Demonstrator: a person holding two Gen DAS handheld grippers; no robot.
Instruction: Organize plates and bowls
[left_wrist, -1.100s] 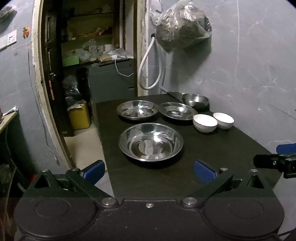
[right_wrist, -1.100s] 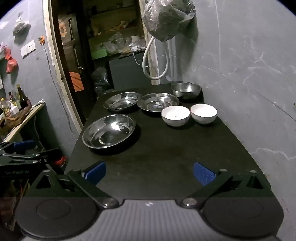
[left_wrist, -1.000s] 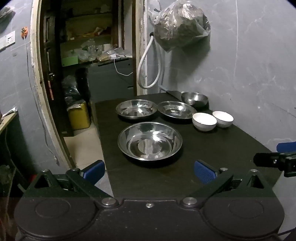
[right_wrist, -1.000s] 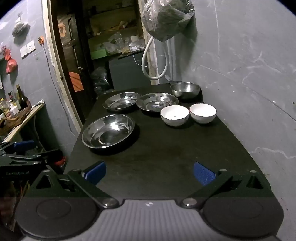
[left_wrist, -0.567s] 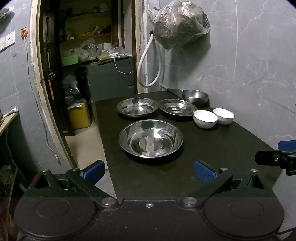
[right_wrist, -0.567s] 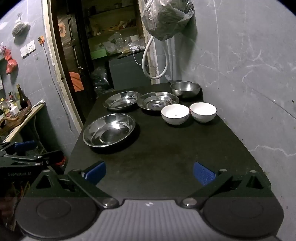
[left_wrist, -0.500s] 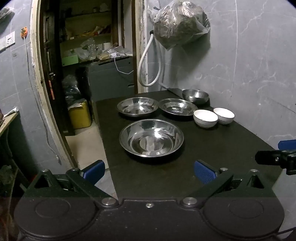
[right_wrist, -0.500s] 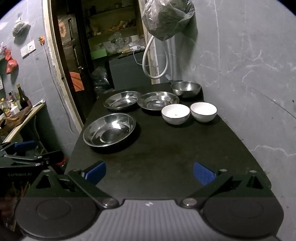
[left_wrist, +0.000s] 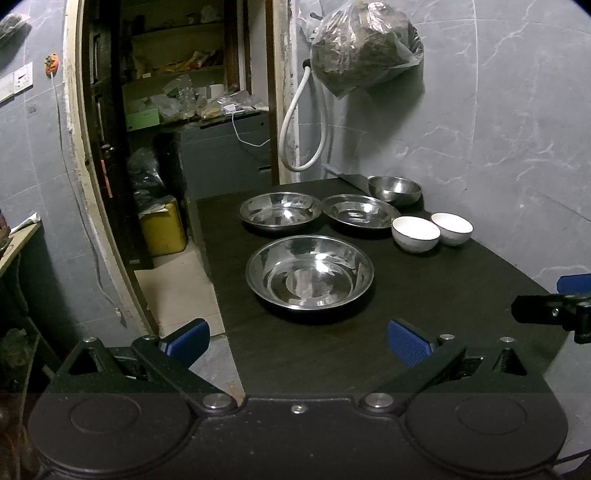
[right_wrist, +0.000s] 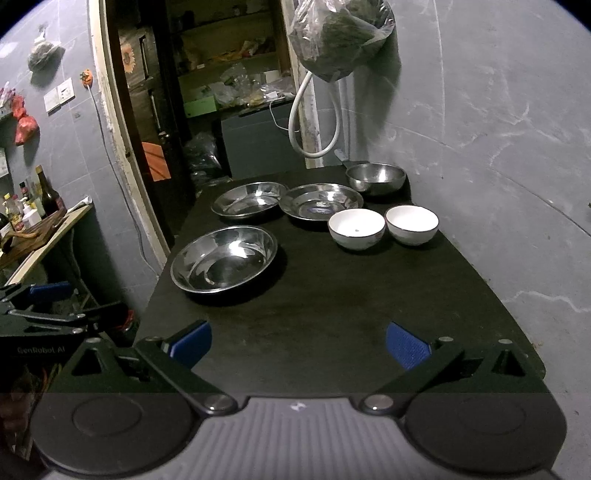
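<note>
On the dark table (left_wrist: 424, 295) a large steel plate (left_wrist: 309, 272) lies nearest; it also shows in the right wrist view (right_wrist: 224, 258). Behind it lie two smaller steel plates (left_wrist: 279, 211) (left_wrist: 360, 211). A steel bowl (left_wrist: 394, 189) stands at the back by the wall. Two white bowls (left_wrist: 416, 233) (left_wrist: 451, 228) stand side by side on the right. My left gripper (left_wrist: 297, 338) is open and empty over the table's near left edge. My right gripper (right_wrist: 299, 341) is open and empty above the near end of the table.
A grey wall runs along the table's right side. A plastic bag (left_wrist: 362, 44) and a white hose (left_wrist: 295, 122) hang above the far end. An open doorway with shelves and a yellow container (left_wrist: 162, 229) lies to the left.
Both views have shifted very slightly; the dishes have not moved and both grippers stay open.
</note>
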